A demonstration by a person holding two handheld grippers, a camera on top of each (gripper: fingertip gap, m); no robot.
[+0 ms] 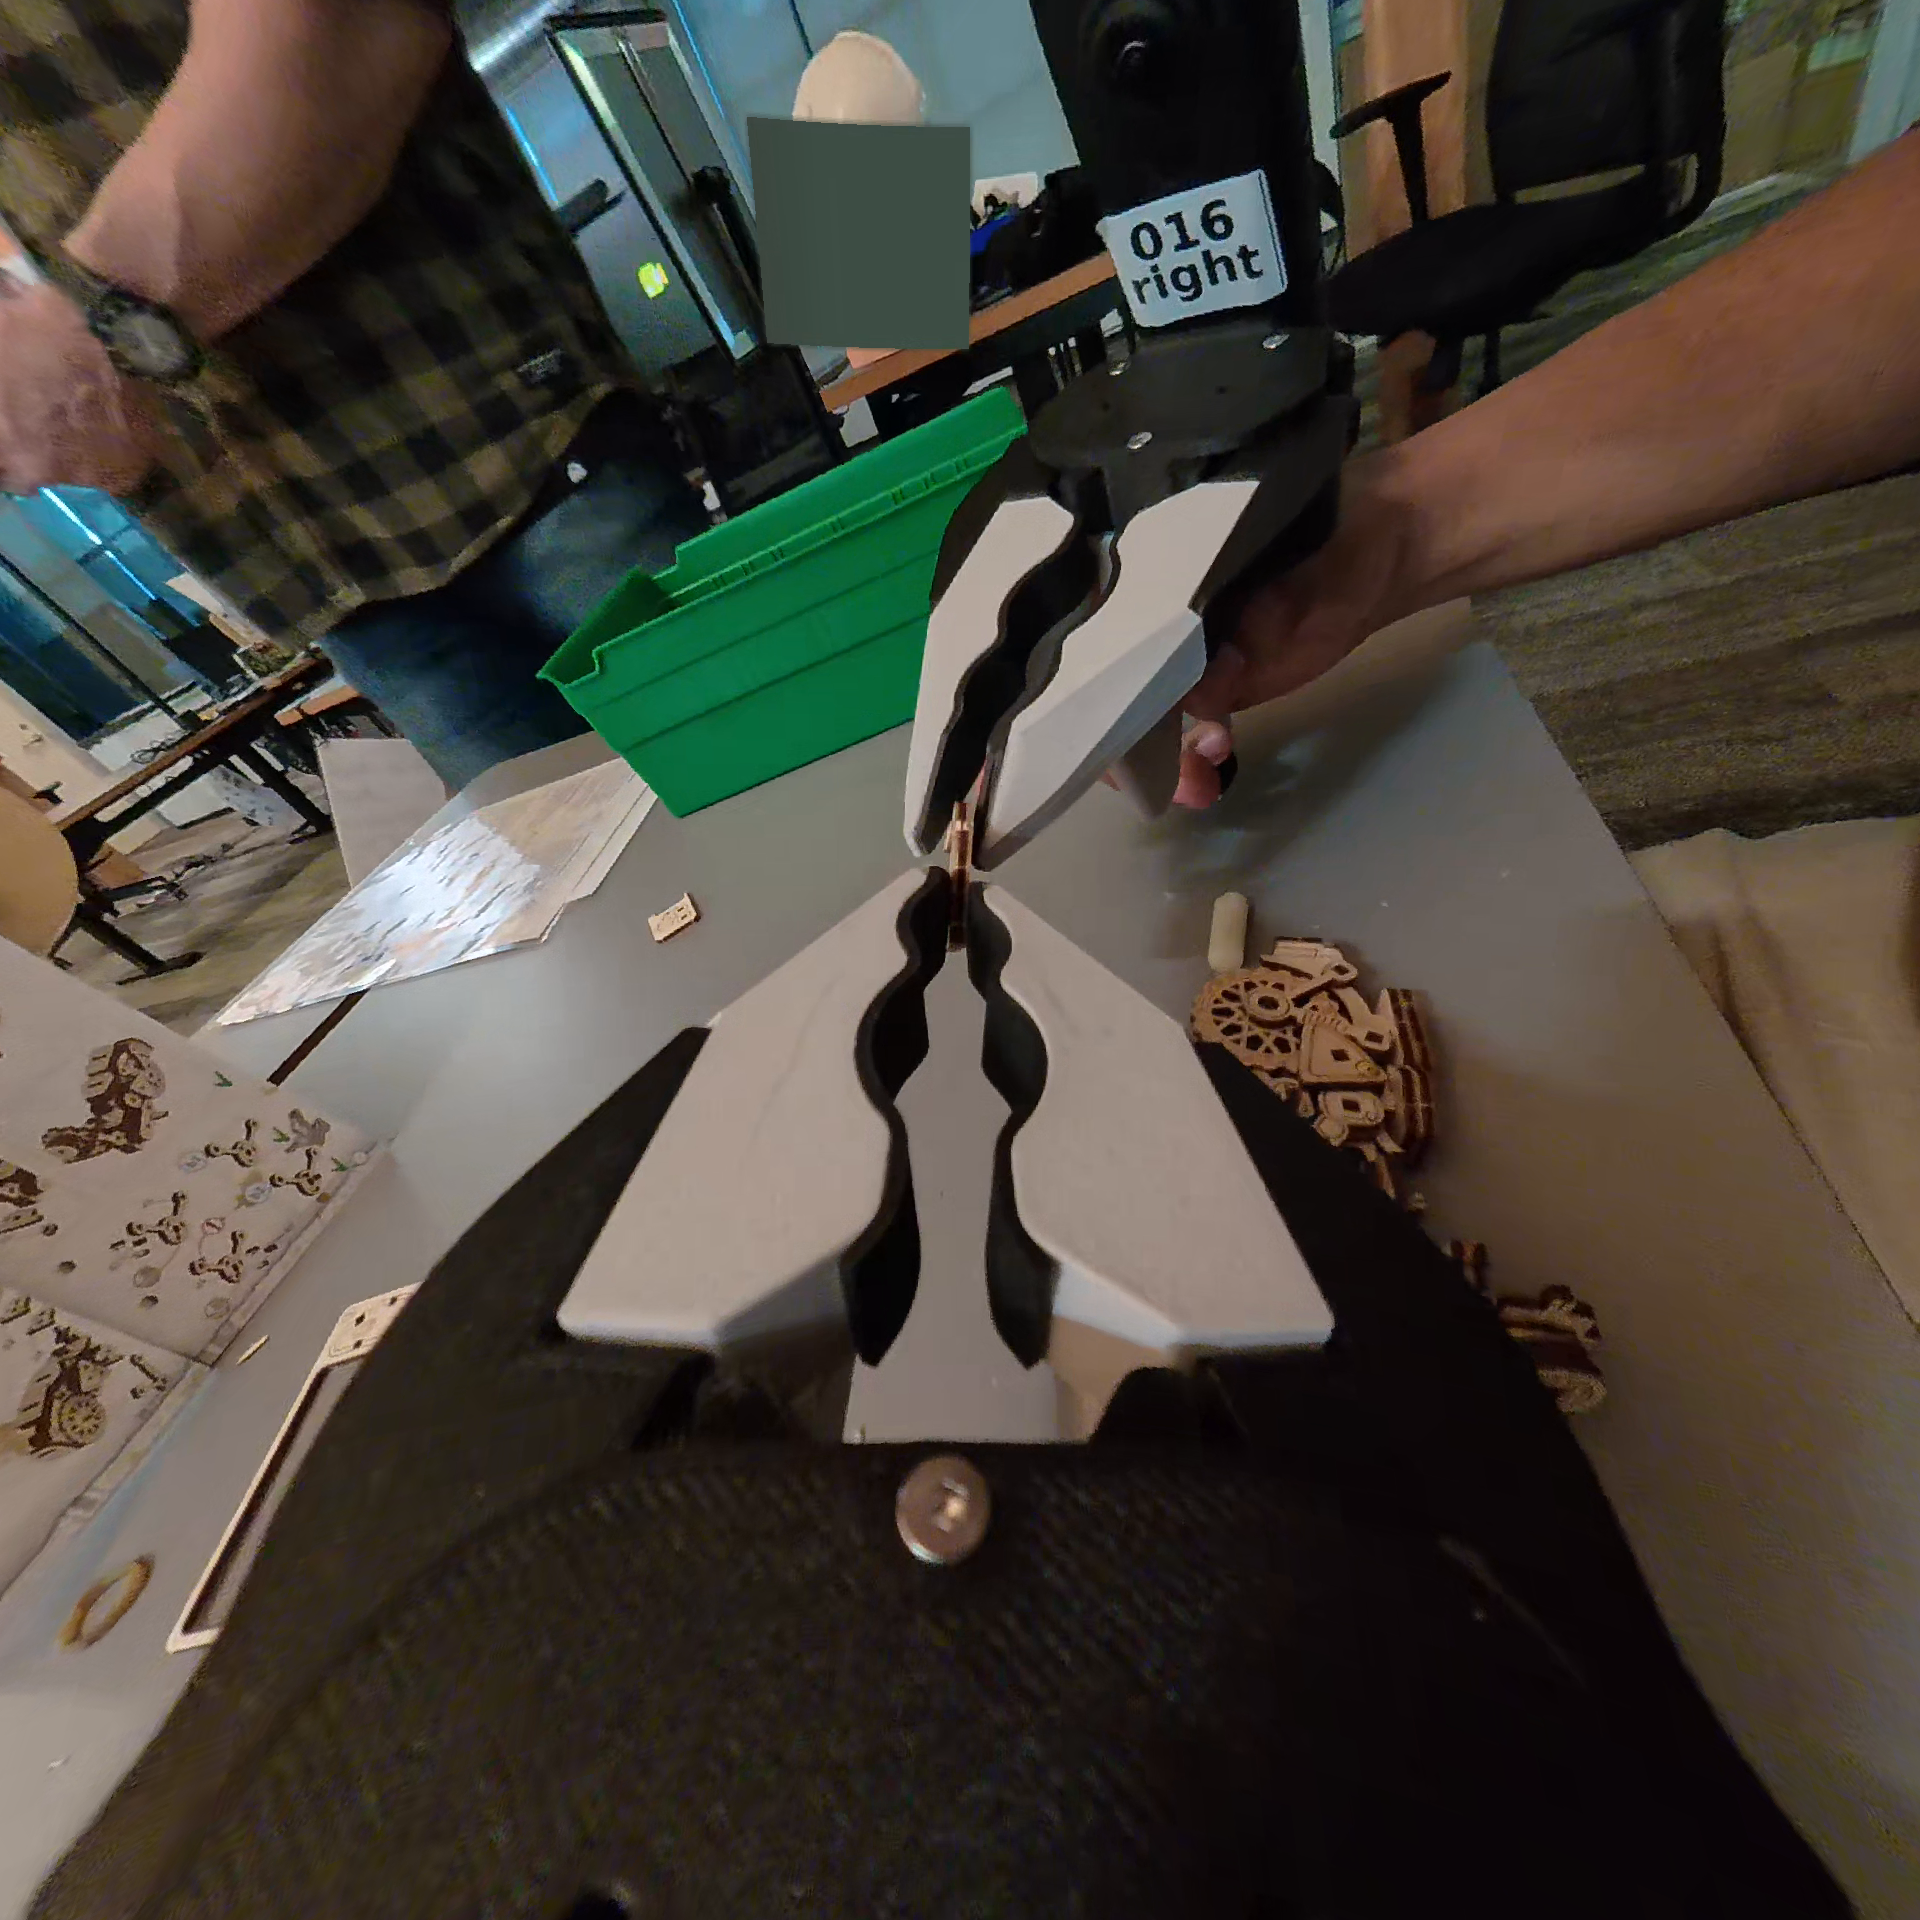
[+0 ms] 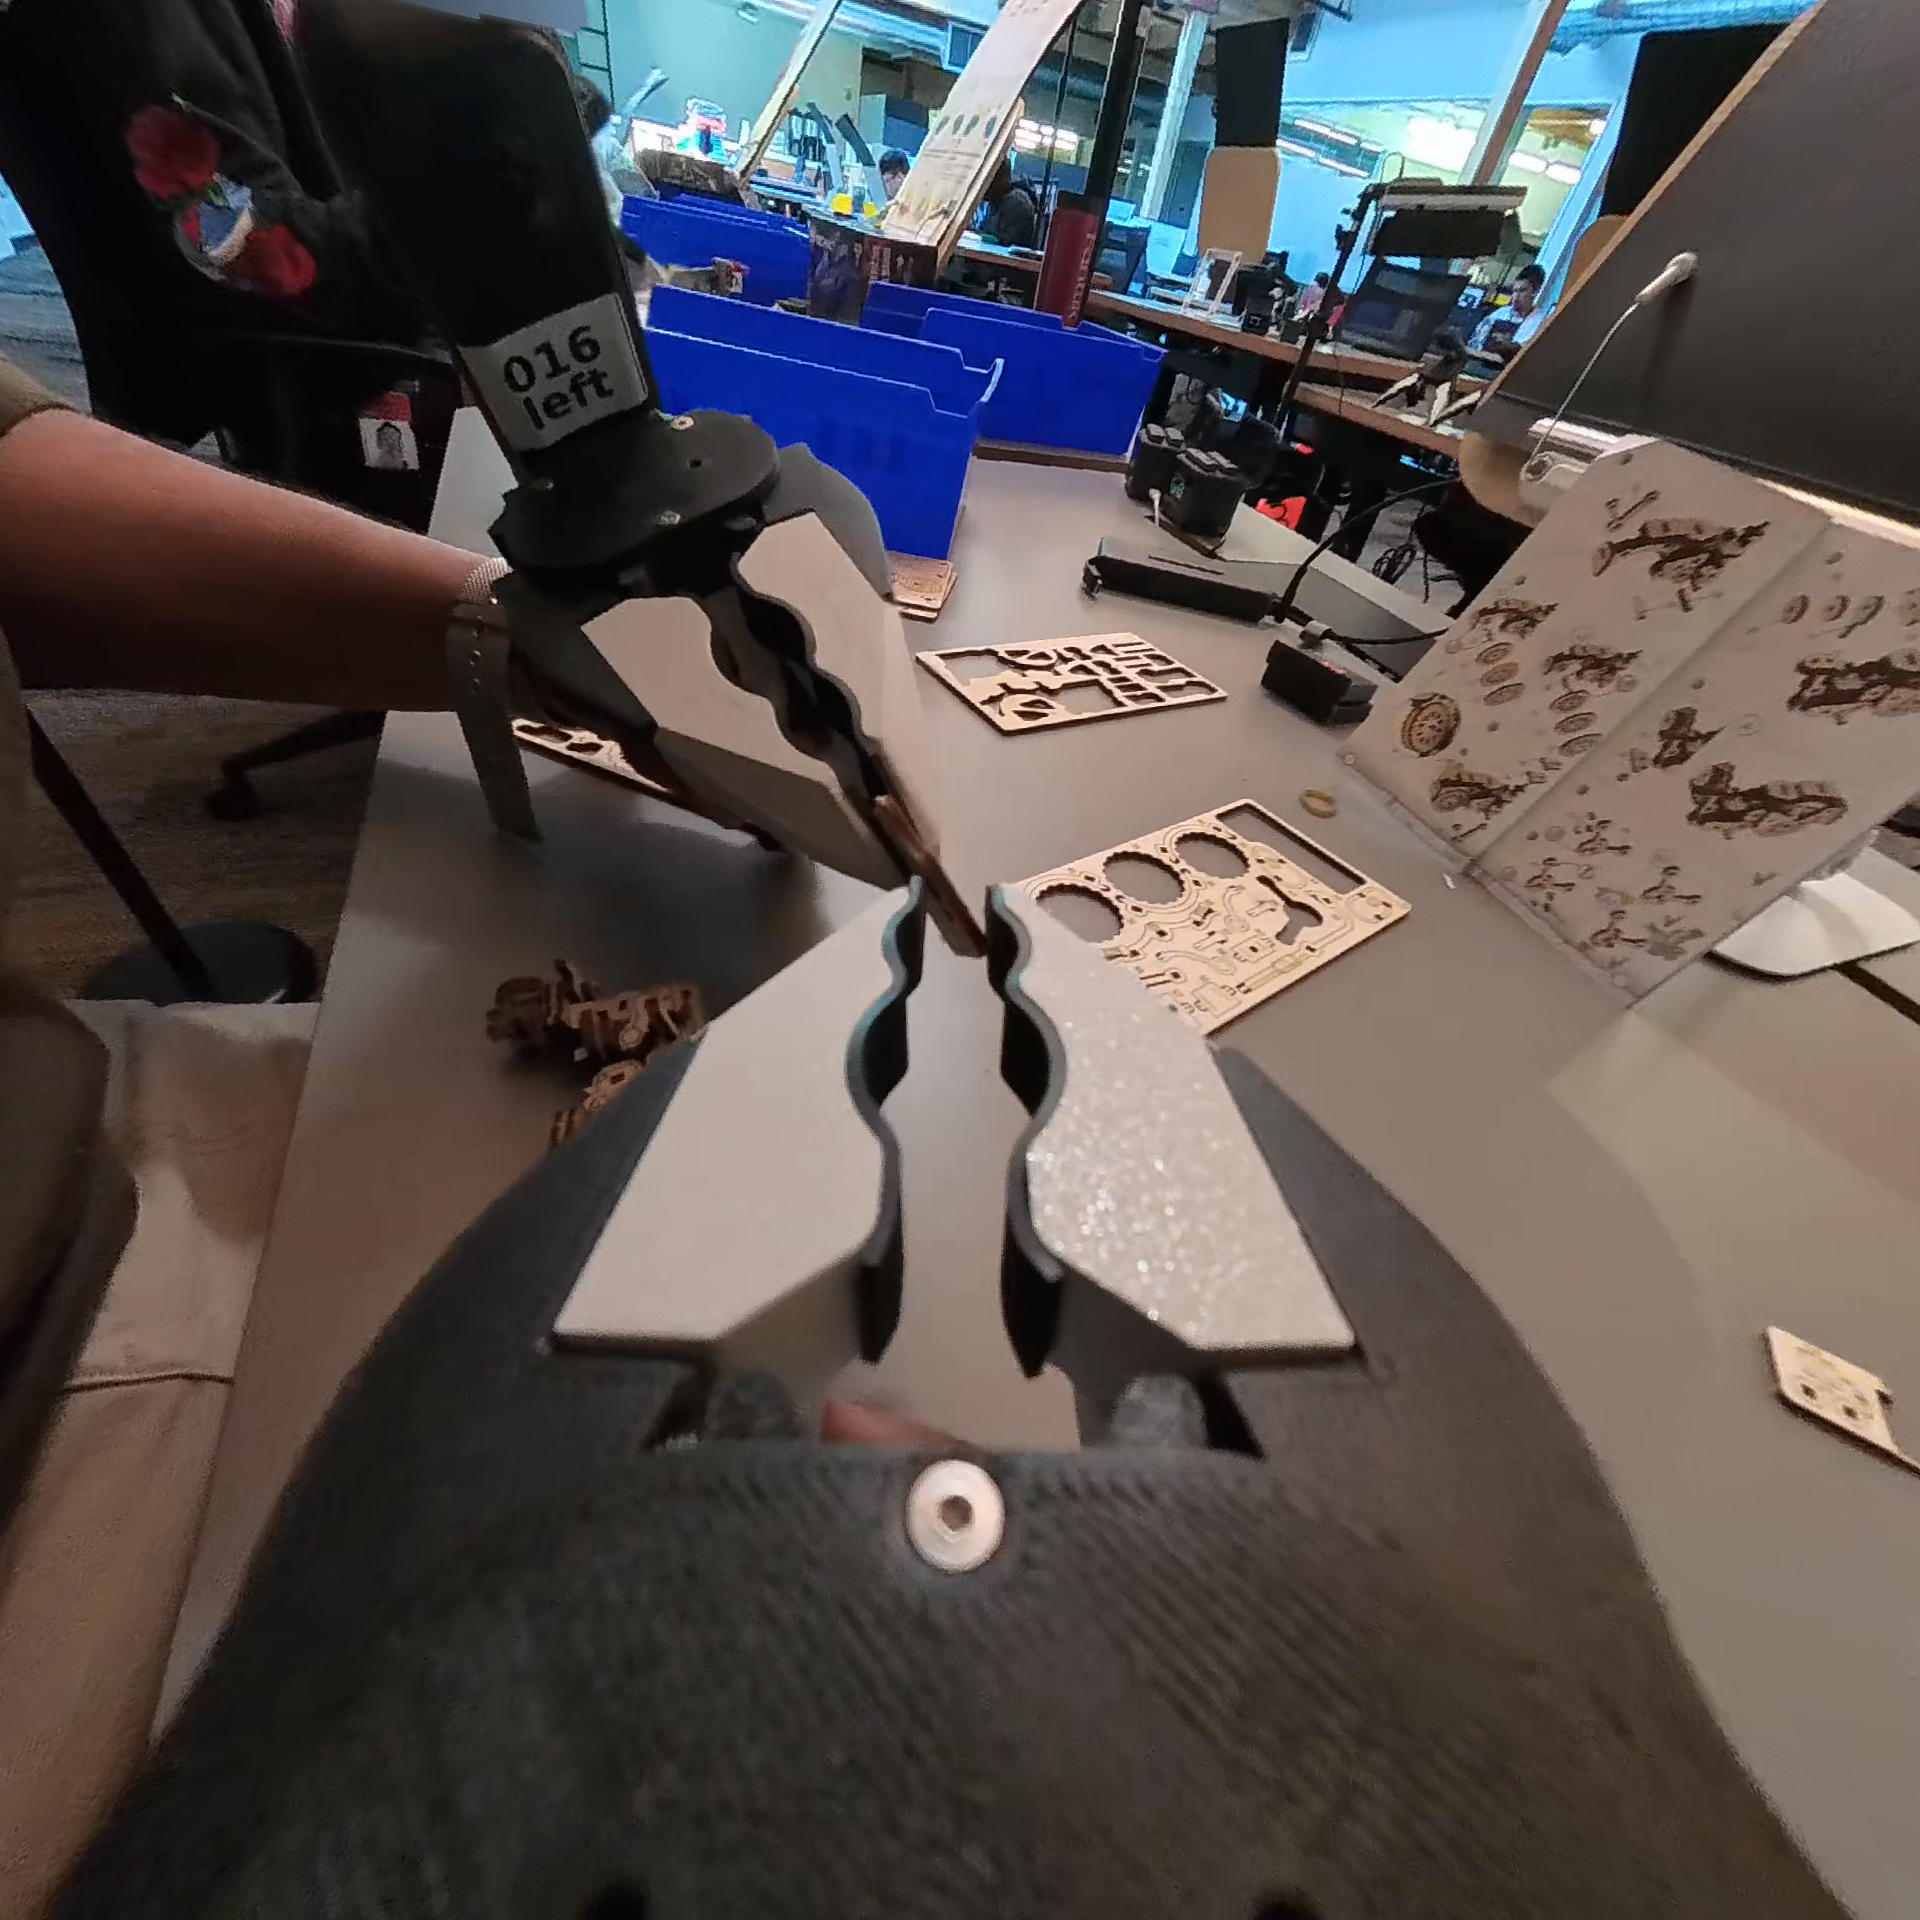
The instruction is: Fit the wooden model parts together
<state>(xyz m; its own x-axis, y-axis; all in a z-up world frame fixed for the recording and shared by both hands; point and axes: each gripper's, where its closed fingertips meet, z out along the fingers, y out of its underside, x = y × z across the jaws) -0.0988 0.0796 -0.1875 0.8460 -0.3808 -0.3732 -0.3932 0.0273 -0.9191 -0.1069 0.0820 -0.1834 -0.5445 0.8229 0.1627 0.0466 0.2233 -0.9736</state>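
Mid-join step, I reckon. Left claw point(image 1: 957, 902) clenched on thin wooden part point(image 1: 957, 914), held above table point(image 1: 1558, 1039). Right claw point(image 2: 951, 906) tips almost meet on same part, grip unclear. Next: line up slot, press gently. Finished bits pile point(image 1: 1320, 1049) waits right.

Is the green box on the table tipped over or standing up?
Standing up. The green box sits flat on the grey table with its open top facing upward. Whether anything is inside cannot be told.
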